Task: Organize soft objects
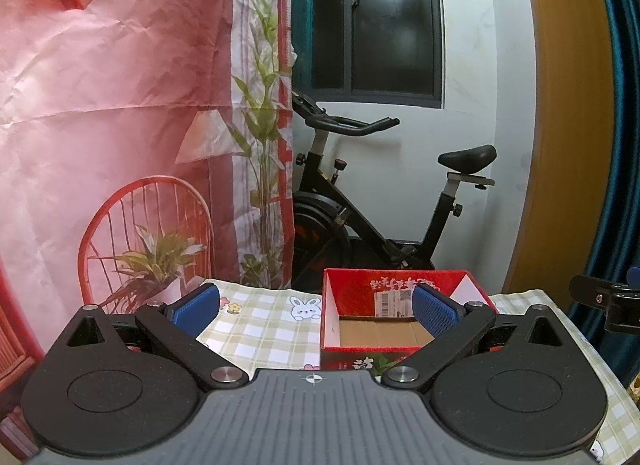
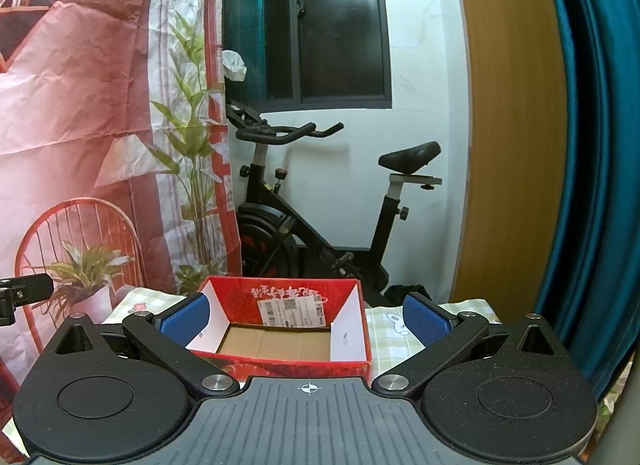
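Nearest my left wrist camera is the left gripper [image 1: 316,307], its grey ribbed body filling the lower frame; its two blue pads [image 1: 196,309] stand wide apart with nothing between them, so the jaws are released. Beyond them I see a table under a checked cloth with rabbit prints [image 1: 272,325]. On that cloth sits a red cardboard box [image 1: 352,289], open at the top, with a bare brown floor and a white label on its inner back wall. The box lies ahead and slightly right of this gripper.

In my right wrist camera the right gripper [image 2: 306,319] is likewise released, its blue pads [image 2: 426,321] spread and gripping nothing. Here the red box [image 2: 296,367] lies straight ahead, between the lines of the two fingers, resting on the cloth [image 2: 390,339].

No soft object is visible in either view; I cannot tell where any lies.

Behind the table stand a black exercise bike [image 2: 320,205], a dark window [image 1: 384,21], a printed red backdrop with plants [image 1: 112,113], and a blue curtain [image 2: 596,145].
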`<state>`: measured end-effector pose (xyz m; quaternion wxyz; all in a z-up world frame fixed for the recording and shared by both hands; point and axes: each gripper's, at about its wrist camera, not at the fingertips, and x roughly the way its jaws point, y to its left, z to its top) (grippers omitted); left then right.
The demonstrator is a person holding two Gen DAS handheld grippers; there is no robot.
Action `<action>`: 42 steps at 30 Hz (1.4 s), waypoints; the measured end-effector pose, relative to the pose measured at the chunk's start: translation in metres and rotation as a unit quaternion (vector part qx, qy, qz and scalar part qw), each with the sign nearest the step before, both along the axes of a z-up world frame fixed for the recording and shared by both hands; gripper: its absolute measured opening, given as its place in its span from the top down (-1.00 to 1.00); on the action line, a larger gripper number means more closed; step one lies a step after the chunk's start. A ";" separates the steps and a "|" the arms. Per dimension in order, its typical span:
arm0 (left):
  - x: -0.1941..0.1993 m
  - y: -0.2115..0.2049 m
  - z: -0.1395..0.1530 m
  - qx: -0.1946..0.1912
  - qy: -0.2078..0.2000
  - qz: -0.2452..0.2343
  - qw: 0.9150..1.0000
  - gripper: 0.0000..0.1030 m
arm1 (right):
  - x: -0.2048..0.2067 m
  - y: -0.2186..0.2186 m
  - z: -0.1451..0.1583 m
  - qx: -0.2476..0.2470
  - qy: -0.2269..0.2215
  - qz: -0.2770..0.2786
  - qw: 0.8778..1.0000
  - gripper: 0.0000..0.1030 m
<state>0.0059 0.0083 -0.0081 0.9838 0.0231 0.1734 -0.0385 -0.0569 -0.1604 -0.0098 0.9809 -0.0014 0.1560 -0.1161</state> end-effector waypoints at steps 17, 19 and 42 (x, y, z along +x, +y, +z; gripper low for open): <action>-0.001 0.000 -0.001 0.000 0.003 -0.002 1.000 -1.00 | 0.002 0.000 0.001 0.000 0.001 0.000 1.000 -0.99; -0.001 0.000 -0.001 0.000 0.003 -0.002 1.000 -1.00 | 0.002 0.000 0.001 0.000 0.001 0.000 1.000 -0.99; 0.005 -0.002 -0.024 -0.012 -0.003 -0.015 1.000 -1.00 | 0.010 -0.010 -0.028 0.020 -0.002 0.032 0.999 -0.99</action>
